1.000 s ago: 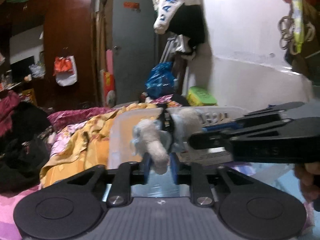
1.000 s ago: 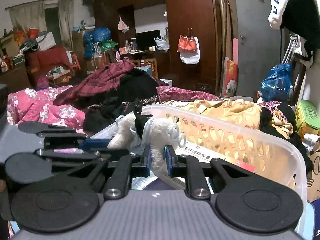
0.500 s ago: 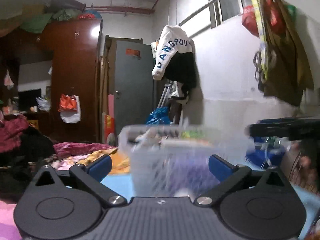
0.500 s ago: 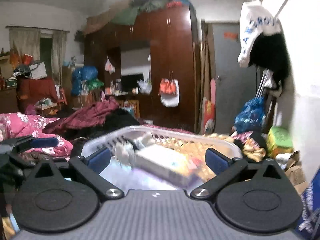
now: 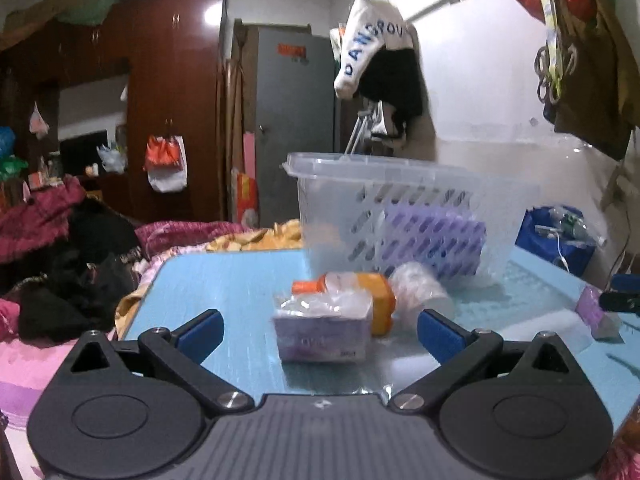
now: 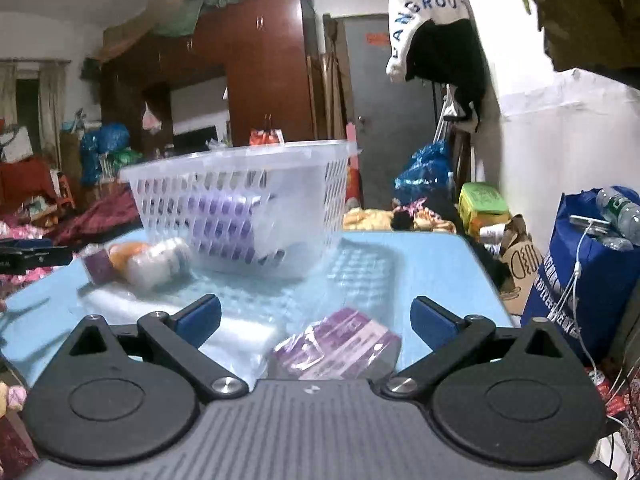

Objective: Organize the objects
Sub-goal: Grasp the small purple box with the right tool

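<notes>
A clear plastic basket [image 5: 404, 216] stands on the blue table [image 5: 224, 284] with a purple pack inside; it also shows in the right wrist view [image 6: 240, 208]. My left gripper [image 5: 318, 330] is open and empty, low over the table, with a wrapped purple pack [image 5: 322, 330] between its fingers. Behind that lie an orange bottle [image 5: 376, 300] and a white roll [image 5: 420, 292]. My right gripper [image 6: 316, 318] is open and empty, with another wrapped purple pack [image 6: 340, 346] just in front. The bottle [image 6: 128, 252] and roll [image 6: 160, 264] lie left of the basket.
Clear plastic film [image 6: 240, 336] lies on the table by the right gripper. A bed with heaped clothes [image 5: 60, 280] is left of the table. A blue bag [image 6: 580, 276] stands at the table's right. A wardrobe [image 5: 168, 100] and grey door [image 5: 296, 120] are behind.
Both grippers let go of the grey plush toy over the basket, opened wide and dropped back down to table level in front of the basket.
</notes>
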`<state>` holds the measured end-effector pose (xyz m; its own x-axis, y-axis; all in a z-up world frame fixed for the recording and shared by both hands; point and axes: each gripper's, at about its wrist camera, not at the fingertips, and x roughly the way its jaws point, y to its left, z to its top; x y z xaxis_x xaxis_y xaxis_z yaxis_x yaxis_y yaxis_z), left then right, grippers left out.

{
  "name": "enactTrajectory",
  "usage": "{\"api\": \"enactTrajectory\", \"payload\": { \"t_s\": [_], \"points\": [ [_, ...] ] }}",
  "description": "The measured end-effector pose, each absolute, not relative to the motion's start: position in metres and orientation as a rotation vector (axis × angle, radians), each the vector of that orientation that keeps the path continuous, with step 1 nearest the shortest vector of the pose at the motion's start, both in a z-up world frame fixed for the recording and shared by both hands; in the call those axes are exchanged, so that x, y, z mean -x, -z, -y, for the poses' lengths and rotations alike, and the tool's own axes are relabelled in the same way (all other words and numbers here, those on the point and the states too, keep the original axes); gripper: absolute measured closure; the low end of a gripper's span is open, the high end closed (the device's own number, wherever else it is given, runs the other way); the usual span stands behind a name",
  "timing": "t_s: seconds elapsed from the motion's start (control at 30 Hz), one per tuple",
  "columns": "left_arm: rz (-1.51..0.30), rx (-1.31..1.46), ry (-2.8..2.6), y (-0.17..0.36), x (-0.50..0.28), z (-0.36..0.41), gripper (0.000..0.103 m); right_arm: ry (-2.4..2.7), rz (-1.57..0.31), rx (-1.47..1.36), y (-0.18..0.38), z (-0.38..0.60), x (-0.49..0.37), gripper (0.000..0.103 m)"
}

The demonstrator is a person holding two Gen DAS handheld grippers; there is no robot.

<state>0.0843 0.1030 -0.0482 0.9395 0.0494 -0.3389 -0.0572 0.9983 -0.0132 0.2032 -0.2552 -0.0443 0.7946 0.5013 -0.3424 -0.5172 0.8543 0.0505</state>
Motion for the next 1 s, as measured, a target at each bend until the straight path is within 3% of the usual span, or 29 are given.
{"api": "enactTrajectory", "payload": {
  "t_s": [0.57, 1.0],
  "points": [
    [-0.497, 0.010, -0.080, 0.047, -0.117, -0.099, 0.000, -0.504, -0.473, 0.040, 0.065, 0.258, -0.216, 0.001],
    [-0.555, -0.030, -0.088, 0.051, -0.126, -0.091, 0.000, -0.521, -0.432, 0.082, 0.065, 0.254, -0.212, 0.017]
  ]
}}
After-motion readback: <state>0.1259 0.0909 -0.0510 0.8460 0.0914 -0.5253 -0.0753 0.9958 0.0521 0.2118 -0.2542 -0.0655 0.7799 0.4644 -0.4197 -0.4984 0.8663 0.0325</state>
